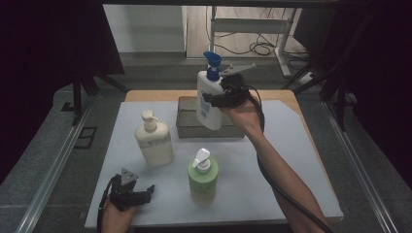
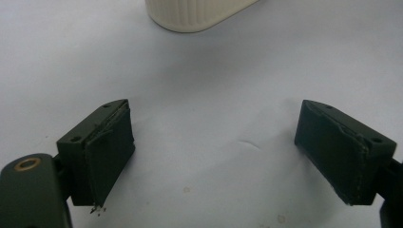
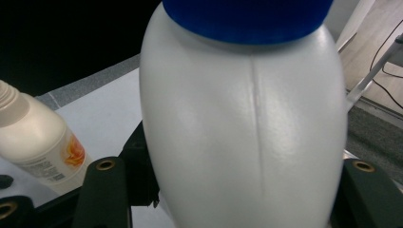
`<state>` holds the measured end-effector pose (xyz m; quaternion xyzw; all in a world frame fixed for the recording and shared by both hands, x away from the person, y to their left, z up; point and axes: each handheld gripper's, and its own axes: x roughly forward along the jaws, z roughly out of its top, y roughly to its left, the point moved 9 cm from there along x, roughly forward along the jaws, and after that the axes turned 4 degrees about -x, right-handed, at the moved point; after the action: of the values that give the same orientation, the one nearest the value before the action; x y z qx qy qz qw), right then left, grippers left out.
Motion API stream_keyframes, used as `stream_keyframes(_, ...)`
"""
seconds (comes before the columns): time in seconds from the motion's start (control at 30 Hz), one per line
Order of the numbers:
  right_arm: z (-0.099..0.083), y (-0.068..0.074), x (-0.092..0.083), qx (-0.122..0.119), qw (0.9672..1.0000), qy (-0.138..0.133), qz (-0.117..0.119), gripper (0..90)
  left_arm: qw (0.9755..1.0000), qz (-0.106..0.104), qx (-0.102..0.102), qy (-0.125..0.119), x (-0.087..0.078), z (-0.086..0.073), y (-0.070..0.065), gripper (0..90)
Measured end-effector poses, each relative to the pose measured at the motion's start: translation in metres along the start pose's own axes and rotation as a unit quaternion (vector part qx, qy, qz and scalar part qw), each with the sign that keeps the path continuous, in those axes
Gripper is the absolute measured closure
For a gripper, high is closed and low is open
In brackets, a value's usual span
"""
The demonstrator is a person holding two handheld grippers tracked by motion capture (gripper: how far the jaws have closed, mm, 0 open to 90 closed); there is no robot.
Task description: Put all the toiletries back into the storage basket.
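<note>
A white bottle with a blue pump point(image 1: 209, 102) hangs over the grey box point(image 1: 187, 124) at the back of the table, leaning slightly. My right gripper point(image 1: 217, 100) is shut on its body from the right side. In the right gripper view the bottle point(image 3: 242, 128) bulges between the two jaws of that gripper point(image 3: 237, 204). My left gripper point(image 1: 138, 192) rests at the front left of the white mat point(image 1: 291, 160), open. Nothing lies between its jaws point(image 2: 214, 147); white mat shows in the gap.
A cream pump bottle point(image 1: 154, 141) stands left of centre; its base point(image 2: 195, 14) is just ahead of the left gripper, and its shoulder and label point(image 3: 38, 137) lie at the left of the right gripper view. A green pump bottle point(image 1: 203, 178) stands front centre. Cables lie beyond the table.
</note>
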<state>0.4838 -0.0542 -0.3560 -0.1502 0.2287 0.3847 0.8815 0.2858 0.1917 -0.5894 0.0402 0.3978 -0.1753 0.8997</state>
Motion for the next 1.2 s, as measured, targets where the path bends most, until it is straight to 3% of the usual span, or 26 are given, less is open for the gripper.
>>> stream_keyframes(0.5,0.010,0.000,0.030,0.009,0.9999,0.001,-0.006,38.8,1.0000,-0.001,-0.001,-0.001,0.000,0.000,0.000,12.5)
stream_keyframes(1.2,0.008,-0.001,0.072,0.014,0.9997,0.007,-0.020,38.7,1.0000,-0.001,-0.002,-0.002,0.000,0.000,0.000,12.6)
